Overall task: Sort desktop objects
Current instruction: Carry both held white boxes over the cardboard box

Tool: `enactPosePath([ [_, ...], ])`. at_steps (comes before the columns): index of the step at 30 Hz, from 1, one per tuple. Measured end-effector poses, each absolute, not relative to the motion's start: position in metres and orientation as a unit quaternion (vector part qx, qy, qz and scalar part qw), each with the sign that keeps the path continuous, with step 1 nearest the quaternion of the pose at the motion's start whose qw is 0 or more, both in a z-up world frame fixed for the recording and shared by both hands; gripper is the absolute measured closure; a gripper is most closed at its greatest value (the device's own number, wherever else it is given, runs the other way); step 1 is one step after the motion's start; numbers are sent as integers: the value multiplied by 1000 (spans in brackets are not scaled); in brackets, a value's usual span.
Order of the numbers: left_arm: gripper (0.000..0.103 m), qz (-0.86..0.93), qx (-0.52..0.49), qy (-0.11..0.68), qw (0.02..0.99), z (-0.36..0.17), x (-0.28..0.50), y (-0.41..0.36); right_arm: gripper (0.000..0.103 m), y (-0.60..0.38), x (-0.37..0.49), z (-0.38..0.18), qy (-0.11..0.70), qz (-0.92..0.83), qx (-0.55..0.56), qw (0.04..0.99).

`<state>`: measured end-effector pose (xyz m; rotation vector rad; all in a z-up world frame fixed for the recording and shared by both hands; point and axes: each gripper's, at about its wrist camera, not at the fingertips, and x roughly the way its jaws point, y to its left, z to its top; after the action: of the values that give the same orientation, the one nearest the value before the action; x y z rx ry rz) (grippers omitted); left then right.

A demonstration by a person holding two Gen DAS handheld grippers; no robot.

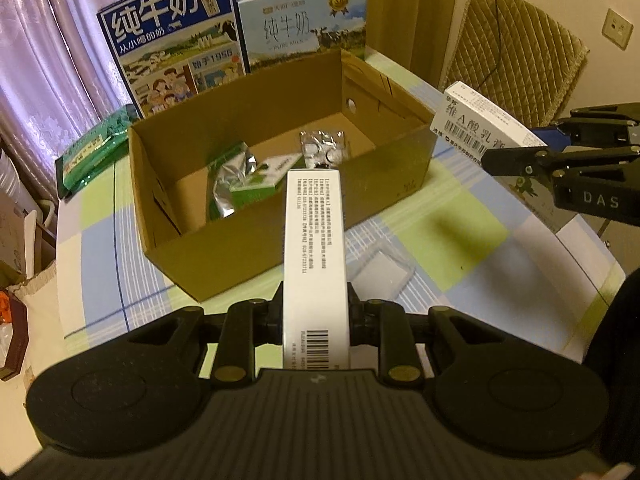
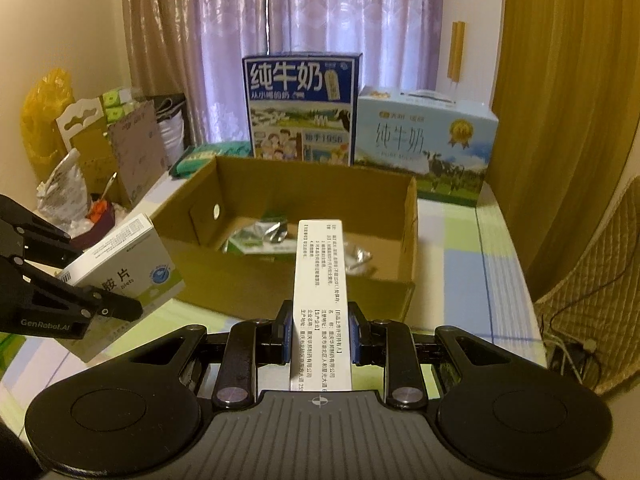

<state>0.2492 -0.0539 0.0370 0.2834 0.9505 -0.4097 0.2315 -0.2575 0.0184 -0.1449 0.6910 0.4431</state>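
While the left gripper (image 1: 316,312) is clamping a slim white carton (image 1: 314,256) at centre frame, the open cardboard box (image 1: 224,240) is sitting behind on the checked table (image 1: 460,240). Right view: the right gripper (image 2: 320,330) is pinching a second white carton (image 2: 320,300) before that box.

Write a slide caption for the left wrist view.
Left gripper holds a white box toward the cardboard box.
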Motion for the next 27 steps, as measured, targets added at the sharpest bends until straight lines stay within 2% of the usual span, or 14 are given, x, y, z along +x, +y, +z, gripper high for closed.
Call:
enactPosePath([
  [27,83,-190,116,442,869,58,331,-50,80,-240,318,29,308,217,-27,926],
])
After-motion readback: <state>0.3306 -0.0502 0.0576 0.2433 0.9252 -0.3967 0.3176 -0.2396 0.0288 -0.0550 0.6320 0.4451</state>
